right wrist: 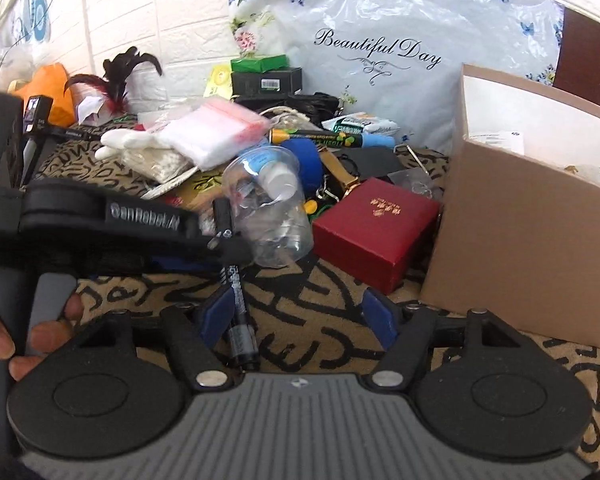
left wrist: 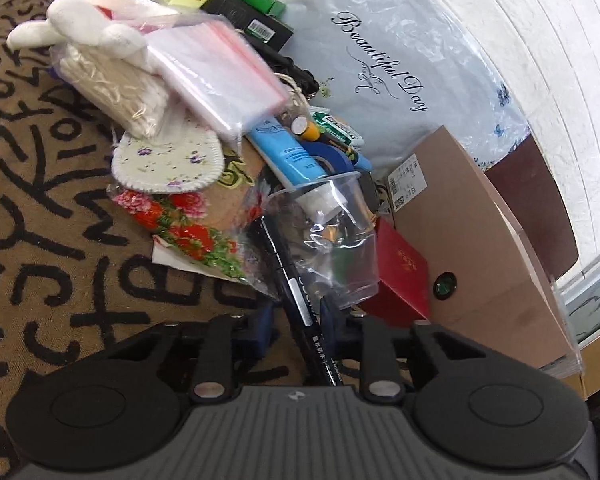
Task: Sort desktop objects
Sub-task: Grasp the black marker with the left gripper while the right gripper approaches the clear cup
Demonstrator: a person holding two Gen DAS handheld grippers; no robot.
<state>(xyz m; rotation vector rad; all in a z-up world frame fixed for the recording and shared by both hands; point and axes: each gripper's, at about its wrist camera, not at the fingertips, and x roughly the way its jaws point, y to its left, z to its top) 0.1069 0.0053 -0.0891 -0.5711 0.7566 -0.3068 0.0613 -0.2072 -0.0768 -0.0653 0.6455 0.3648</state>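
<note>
The black marker pen (left wrist: 300,300) lies on the patterned surface (left wrist: 60,200) at the near edge of the clutter, its long axis running near-to-far with the far end resting against the clear plastic cup (left wrist: 332,232) that lies on its side. The left gripper (left wrist: 296,320) sits directly over the pen: in the left wrist view the barrel passes between the blue pads (left wrist: 266,322), which stand close on either side, narrowed around the barrel; whether they already press on it I cannot tell, since the right pad is partly hidden behind the pen. In the right wrist view the left gripper (right wrist: 220,248) comes in from the left and crosses the pen (right wrist: 236,292) near its middle. The right gripper (right wrist: 296,320) has its jaws apart and empty; the pen's near end lies just beside its left pad (right wrist: 214,316), not between the two. So the left hand is the nearer and better aligned, crossing the barrel squarely. The red box (right wrist: 374,228) and the open cardboard box (right wrist: 520,200) lie to the right, the latter probably the sorting bin.
</note>
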